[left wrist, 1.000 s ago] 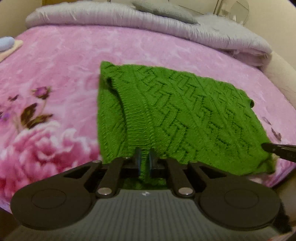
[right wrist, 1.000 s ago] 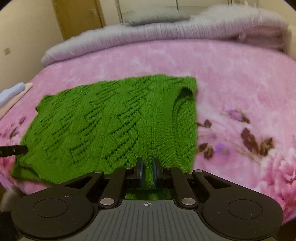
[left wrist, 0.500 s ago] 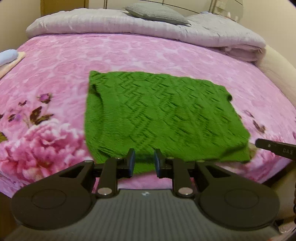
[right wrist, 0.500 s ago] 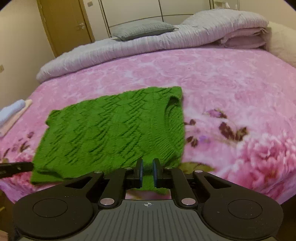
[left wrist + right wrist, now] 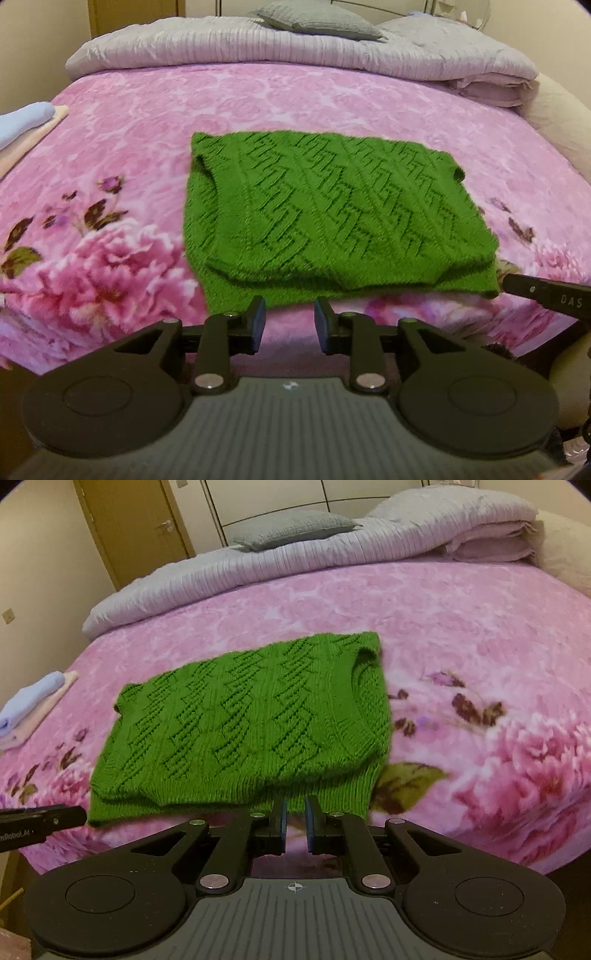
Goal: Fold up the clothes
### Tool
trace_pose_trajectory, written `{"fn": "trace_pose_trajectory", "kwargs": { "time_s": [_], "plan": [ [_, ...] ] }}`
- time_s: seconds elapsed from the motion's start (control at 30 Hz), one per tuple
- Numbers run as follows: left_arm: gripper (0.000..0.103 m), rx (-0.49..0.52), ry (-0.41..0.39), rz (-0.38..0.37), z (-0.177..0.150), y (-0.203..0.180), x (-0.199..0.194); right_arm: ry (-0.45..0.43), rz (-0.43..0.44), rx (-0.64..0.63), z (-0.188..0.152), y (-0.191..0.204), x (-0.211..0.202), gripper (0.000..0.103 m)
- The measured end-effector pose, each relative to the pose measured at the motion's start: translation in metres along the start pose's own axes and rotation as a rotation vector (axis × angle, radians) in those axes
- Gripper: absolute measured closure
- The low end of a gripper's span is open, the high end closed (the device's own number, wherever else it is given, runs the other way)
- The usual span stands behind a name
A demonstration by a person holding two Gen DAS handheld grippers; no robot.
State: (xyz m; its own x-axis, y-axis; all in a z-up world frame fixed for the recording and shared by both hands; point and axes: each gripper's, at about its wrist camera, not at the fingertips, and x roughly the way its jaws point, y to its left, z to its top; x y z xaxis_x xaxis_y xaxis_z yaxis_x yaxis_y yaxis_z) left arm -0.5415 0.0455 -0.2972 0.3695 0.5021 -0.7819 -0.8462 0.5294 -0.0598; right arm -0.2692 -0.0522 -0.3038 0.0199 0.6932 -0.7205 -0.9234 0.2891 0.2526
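Observation:
A green knitted sweater (image 5: 332, 214) (image 5: 251, 731) lies folded flat on the pink flowered blanket (image 5: 110, 122), with its hem near the bed's front edge. My left gripper (image 5: 289, 314) is just short of the hem at its left part; its jaws are opening and nothing is between them. My right gripper (image 5: 296, 805) is at the hem's right part, jaws only a narrow slit apart. The hem's edge sits right at its tips, and I cannot tell whether they pinch it. One finger (image 5: 546, 295) of the right gripper shows at the sweater's right corner.
A rolled grey quilt (image 5: 258, 44) and a grey pillow (image 5: 317, 18) lie across the head of the bed. Folded pale-blue and peach clothes (image 5: 33, 705) sit at the bed's left edge. A wooden door (image 5: 136, 528) stands behind.
The left jaws let go of the hem and spread apart. Both grippers drew back and rose, so the sweater looks farther off. Green cloth no longer fills the right gripper's gap.

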Motion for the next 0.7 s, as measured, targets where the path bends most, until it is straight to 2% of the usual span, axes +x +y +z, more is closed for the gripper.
{"fn": "trace_pose_trajectory", "kwargs": {
  "time_s": [0.17,0.3,0.33,0.47,0.53,0.6,0.63,0.67,0.7],
  "plan": [
    [0.078,-0.009,0.019,0.020,-0.007,0.005,0.002,0.019,0.007,0.003,-0.003,0.003,0.002,0.093],
    [0.078,-0.018,0.025,0.016,-0.009,0.007,0.003,-0.021,0.064,0.003,-0.005,0.006,-0.004,0.094],
    [0.078,-0.020,0.027,0.015,-0.010,0.007,0.003,-0.023,0.075,-0.003,-0.005,0.007,-0.005,0.103],
    [0.078,-0.023,0.039,0.021,-0.010,0.008,0.007,-0.017,0.094,0.014,-0.004,0.006,-0.001,0.102],
    [0.078,-0.023,0.045,0.024,-0.009,0.009,0.009,0.016,0.094,0.041,-0.002,0.001,0.006,0.100],
    [0.078,-0.020,0.051,0.029,-0.007,0.009,0.012,0.033,0.074,0.059,-0.003,-0.003,0.010,0.089],
    [0.078,-0.018,0.054,0.031,-0.006,0.009,0.014,0.029,0.072,0.073,-0.003,-0.006,0.010,0.078],
    [0.078,-0.017,0.057,0.031,-0.005,0.008,0.016,0.026,0.070,0.087,-0.003,-0.009,0.010,0.055],
    [0.078,-0.016,0.061,0.031,-0.004,0.008,0.017,0.021,0.069,0.102,-0.004,-0.012,0.010,0.044]
  ]
}}
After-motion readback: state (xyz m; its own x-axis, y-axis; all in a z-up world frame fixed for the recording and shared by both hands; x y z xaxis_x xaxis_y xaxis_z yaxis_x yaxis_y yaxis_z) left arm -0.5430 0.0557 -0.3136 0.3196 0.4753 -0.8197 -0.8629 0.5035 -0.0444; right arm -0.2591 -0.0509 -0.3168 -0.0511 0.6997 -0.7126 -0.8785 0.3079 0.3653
